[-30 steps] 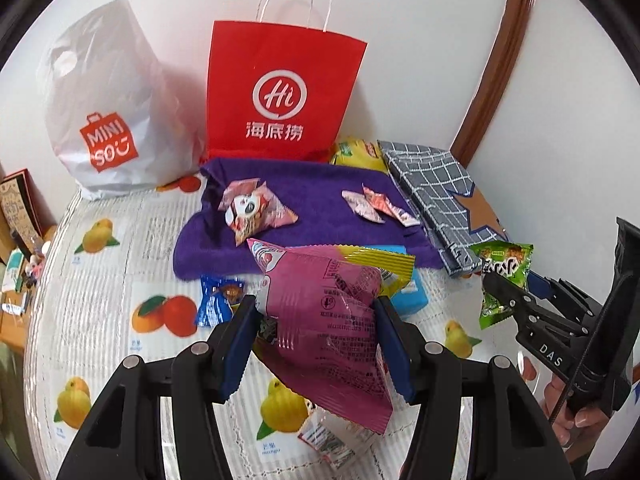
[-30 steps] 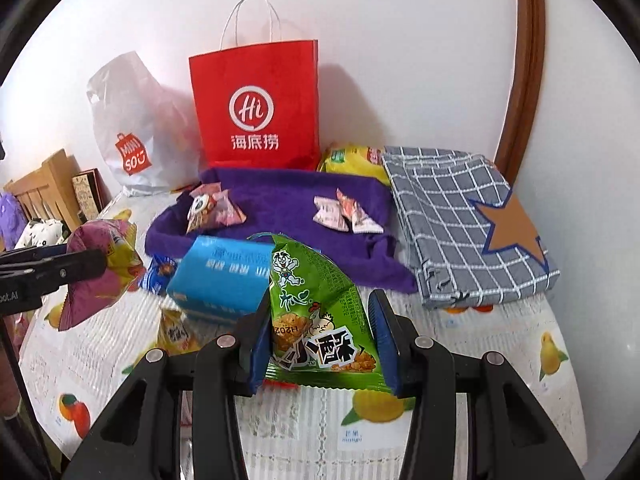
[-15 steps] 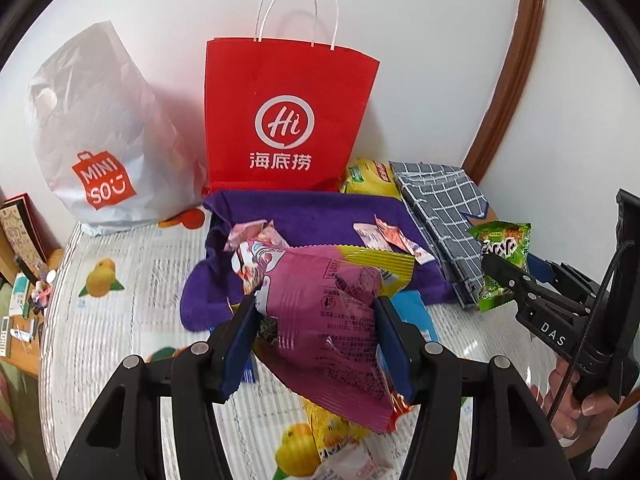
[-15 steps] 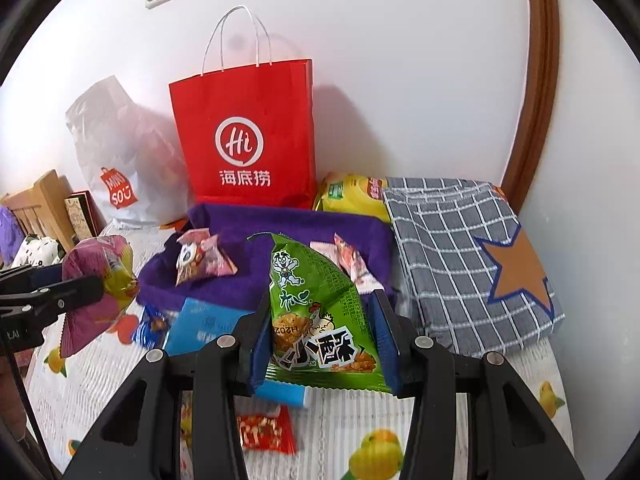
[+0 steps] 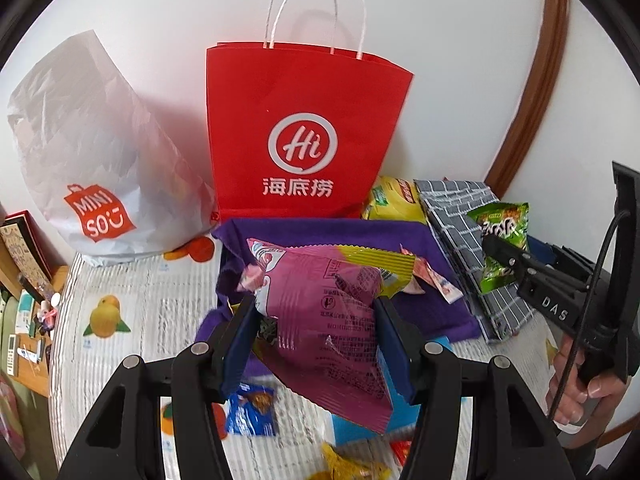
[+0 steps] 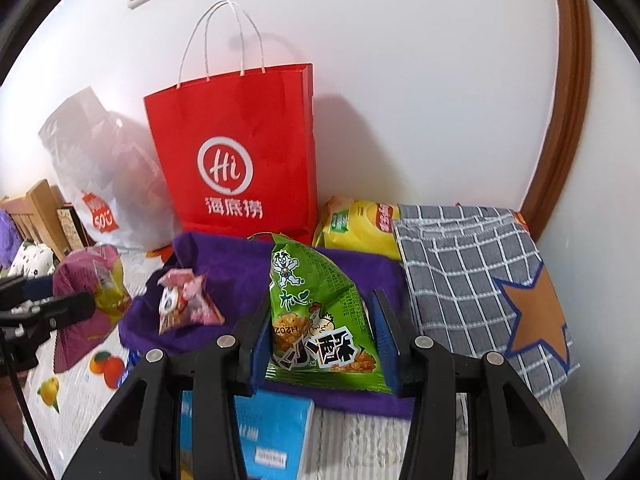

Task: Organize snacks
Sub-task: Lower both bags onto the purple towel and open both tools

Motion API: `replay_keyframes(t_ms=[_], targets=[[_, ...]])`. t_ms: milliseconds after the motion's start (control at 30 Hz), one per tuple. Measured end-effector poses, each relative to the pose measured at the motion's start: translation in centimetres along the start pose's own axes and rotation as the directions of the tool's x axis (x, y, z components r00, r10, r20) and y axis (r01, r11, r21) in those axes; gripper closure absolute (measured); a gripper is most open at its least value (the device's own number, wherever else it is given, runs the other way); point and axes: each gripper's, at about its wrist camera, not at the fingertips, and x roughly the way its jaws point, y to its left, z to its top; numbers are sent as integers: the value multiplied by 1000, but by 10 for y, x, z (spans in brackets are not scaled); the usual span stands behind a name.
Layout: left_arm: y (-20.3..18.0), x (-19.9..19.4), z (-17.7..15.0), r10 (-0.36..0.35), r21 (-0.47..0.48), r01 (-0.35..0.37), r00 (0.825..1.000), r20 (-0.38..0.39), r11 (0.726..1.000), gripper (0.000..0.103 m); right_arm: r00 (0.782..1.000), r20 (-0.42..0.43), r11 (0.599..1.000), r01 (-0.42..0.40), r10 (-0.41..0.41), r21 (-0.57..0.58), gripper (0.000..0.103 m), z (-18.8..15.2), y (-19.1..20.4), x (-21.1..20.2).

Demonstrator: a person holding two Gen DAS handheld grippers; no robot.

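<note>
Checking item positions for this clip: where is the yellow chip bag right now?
The yellow chip bag lies at the back by the wall, wedged between the red paper bag and the grey checked cloth, behind the purple towel.

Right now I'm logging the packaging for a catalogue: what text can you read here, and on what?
"Hi" and "海底捞": red paper bag
"MINISO": white plastic bag
"DAS": right gripper
"小酥" and "H202": green snack packet
Small print on the pink snack packet and blue box: too small to read.
</note>
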Motion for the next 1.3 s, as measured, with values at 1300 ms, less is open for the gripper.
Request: replay_keyframes(t_ms=[1300], targets=[[5,140,31,-79,-42,73,980,-185,996,47,964,-262,998,-55,43,-39,58,-19,-16,149]])
